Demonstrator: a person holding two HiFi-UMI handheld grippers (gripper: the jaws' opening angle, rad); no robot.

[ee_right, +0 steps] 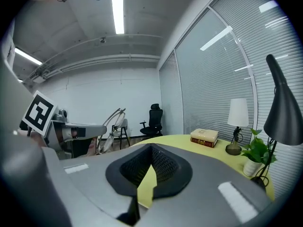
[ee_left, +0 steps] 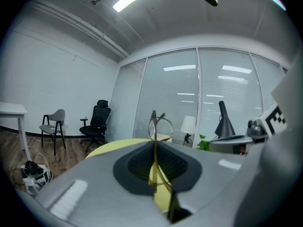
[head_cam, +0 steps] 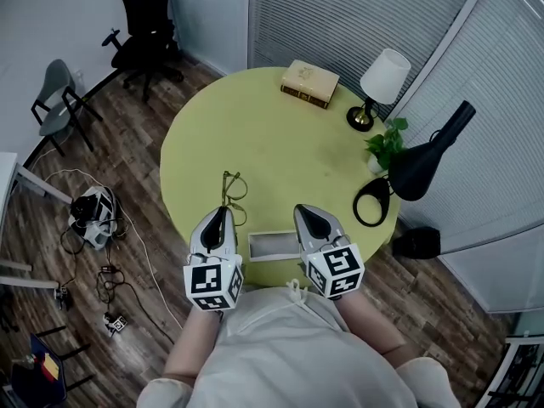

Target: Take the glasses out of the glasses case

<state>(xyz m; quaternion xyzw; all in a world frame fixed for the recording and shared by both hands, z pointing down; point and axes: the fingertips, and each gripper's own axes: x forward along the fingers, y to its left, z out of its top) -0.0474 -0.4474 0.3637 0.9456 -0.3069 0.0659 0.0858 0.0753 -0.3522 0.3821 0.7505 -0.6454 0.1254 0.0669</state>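
Worked over a round yellow tabletop, with a book at its far edge, a white-shaded lamp and a small potted plant at the far right, and a black desk lamp just beside the plant; all well apart from the tongs, none in the way. Saw a black office chair, a grey chair and loose cables on the wood floor to the left. Found the glasses case open at the near edge, long side running left to right, lying between the two grippers. Held the glasses in the left gripper, tongs pinched on a thin metal part at the near end, frame edge-on and upright, long axis running away from the person, lens rims beyond the tips, left of the case and outside it. Had the right gripper just right of the case, tongs almost together with nothing between them, only tabletop showing through the slit.
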